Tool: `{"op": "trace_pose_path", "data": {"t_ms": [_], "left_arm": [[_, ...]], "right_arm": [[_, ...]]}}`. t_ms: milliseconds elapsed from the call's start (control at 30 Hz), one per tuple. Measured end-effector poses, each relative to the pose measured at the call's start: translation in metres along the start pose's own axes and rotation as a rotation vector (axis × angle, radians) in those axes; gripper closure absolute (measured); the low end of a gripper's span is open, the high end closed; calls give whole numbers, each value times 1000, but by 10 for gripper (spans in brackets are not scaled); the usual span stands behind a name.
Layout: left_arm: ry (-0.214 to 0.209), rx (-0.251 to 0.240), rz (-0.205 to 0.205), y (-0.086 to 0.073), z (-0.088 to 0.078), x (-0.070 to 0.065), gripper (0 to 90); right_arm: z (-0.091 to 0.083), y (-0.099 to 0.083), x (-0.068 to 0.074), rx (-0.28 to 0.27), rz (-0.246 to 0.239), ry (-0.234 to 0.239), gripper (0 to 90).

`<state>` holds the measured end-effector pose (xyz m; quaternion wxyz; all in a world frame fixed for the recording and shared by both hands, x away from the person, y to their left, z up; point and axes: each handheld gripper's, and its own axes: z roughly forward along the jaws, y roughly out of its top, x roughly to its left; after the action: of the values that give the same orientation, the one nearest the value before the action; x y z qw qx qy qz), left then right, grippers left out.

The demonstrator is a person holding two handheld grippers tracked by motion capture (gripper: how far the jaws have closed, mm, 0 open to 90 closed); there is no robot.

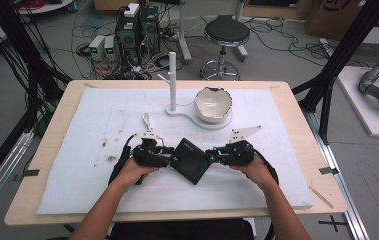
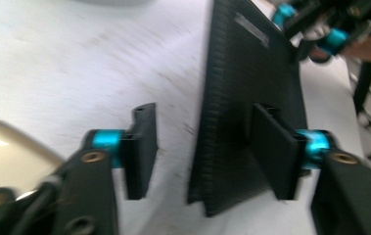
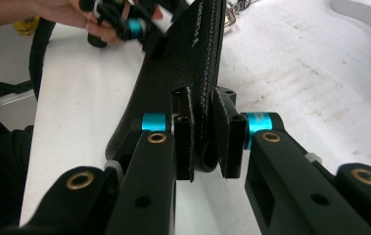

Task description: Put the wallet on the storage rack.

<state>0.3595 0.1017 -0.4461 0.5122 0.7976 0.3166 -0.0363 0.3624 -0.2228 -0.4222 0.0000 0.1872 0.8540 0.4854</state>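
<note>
Gripping black pouch [image 3: 193, 54], right claw [image 3: 206, 142].

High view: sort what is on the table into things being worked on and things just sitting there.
In hand:
- black wallet, held up between both grippers
- left gripper, open around one edge of it
- right gripper, shut on the opposite edge

Lying about:
- cracked white bowl
- white stand with upright post
- white foam mat

Black textured wallet [image 1: 191, 161] at frame centre, white mat [image 1: 97, 125], cream-white bowl [image 1: 213, 104] above centre, black grippers [image 1: 158, 154] with blue accents.
</note>
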Motion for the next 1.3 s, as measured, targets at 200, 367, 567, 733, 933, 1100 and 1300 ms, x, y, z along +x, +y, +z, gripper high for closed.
{"op": "trace_pose_path", "data": {"t_ms": [200,367,567,733,933,1100,1300], "left_arm": [[-45,-78,41,3,-7,-5,753],[-68,-181,37,7,-14,-9,797],[-100,-272,30,6,-17,-10,798],[-99,-299,19,6,-16,-10,795],[33,-156,82,7,-14,-13,548],[81,-154,127,13,-15,-17,434],[10,-170,198,28,-16,-27,646]], "right_arm": [[-1,-2,-4,16,47,-33,782],[-6,-7,-12,-59,190,-111,458],[-3,-12,-15,-89,250,-72,403],[5,-9,-8,-99,199,5,678],[0,-4,-1,-43,46,-48,804],[2,2,8,30,-96,-89,804],[3,7,14,69,-138,-92,802]]}}
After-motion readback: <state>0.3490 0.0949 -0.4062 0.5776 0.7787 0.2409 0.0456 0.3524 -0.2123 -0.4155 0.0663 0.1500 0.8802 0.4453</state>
